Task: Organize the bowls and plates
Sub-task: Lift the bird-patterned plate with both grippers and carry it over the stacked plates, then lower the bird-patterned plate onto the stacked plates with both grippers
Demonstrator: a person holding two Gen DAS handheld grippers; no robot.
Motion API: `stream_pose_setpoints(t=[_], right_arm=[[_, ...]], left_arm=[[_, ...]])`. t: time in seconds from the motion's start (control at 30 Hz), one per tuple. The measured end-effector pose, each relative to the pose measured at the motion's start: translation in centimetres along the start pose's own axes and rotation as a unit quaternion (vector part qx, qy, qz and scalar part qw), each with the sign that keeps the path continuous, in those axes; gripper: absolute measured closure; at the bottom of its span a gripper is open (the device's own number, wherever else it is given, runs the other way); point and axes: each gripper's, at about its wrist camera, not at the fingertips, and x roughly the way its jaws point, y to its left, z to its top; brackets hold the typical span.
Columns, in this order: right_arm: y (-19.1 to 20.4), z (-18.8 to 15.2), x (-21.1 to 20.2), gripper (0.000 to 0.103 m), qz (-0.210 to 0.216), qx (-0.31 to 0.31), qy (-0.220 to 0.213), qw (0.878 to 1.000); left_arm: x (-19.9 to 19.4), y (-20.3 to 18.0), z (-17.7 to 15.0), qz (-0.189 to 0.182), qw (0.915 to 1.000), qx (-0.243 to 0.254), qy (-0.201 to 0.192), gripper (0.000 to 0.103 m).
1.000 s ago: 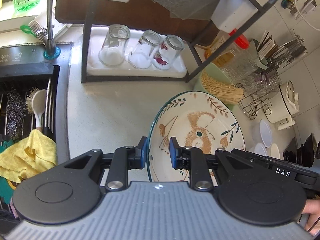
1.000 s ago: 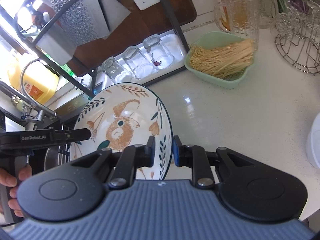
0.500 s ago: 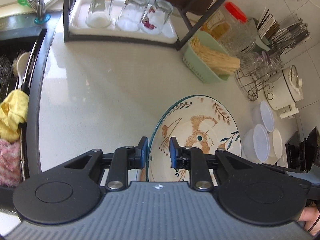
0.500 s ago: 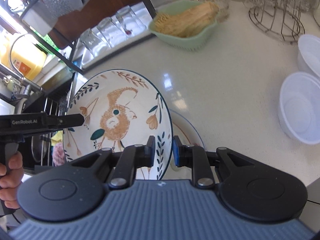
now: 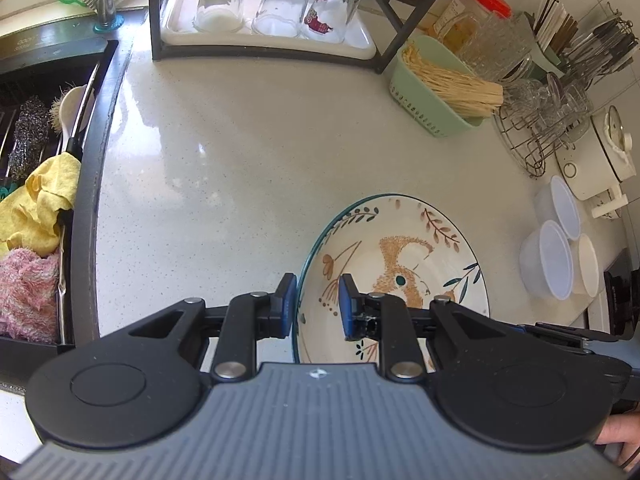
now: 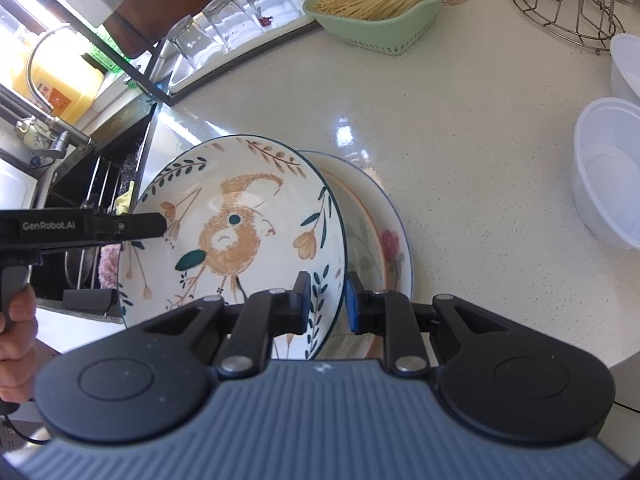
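A white plate with a brown bird and leaf pattern [image 5: 404, 276] is held by both grippers, one on each side of its rim. My left gripper [image 5: 316, 304] is shut on its left rim. My right gripper [image 6: 326, 300] is shut on its right rim; the plate [image 6: 228, 236] tilts just above a second plate with a red flower [image 6: 384, 240] that lies on the counter. The left gripper's finger [image 6: 136, 224] shows at the plate's far rim in the right wrist view.
Stacked white plastic bowls [image 5: 556, 256] [image 6: 608, 168] stand at the right. A green basket of sticks [image 5: 436, 88], a wire rack of glasses [image 5: 540, 120] and a tray with three upturned glasses [image 5: 276, 4] are at the back. The sink with cloths [image 5: 40, 200] is left.
Both grippers have carried the bird plate back and down toward the near counter edge, above the flower plate. More of the flower plate shows in the right wrist view.
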Motion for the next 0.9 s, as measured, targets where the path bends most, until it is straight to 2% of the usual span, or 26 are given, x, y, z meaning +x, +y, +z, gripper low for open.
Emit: stream_pose_setpoints(t=[0.23, 0.53, 0.9], right_arm=[[-0.2, -0.3, 0.9, 0.081, 0.001, 0.014, 0.001, 1.0], [-0.2, -0.5, 0.6, 0.08, -0.013, 0.015, -0.014, 1.0], [0.4, -0.7, -0.1, 0.08, -0.043, 0.001, -0.048, 0.998]], left_arm=[[0.1, 0.4, 0.2, 0.004, 0.9999, -0.003, 0.01, 0.078], [0.8, -0.3, 0.2, 0.017, 0.999, 0.026, 0.033, 0.078], [0.1, -0.7, 0.6, 0.016, 0.9992, 0.031, 0.021, 0.078]])
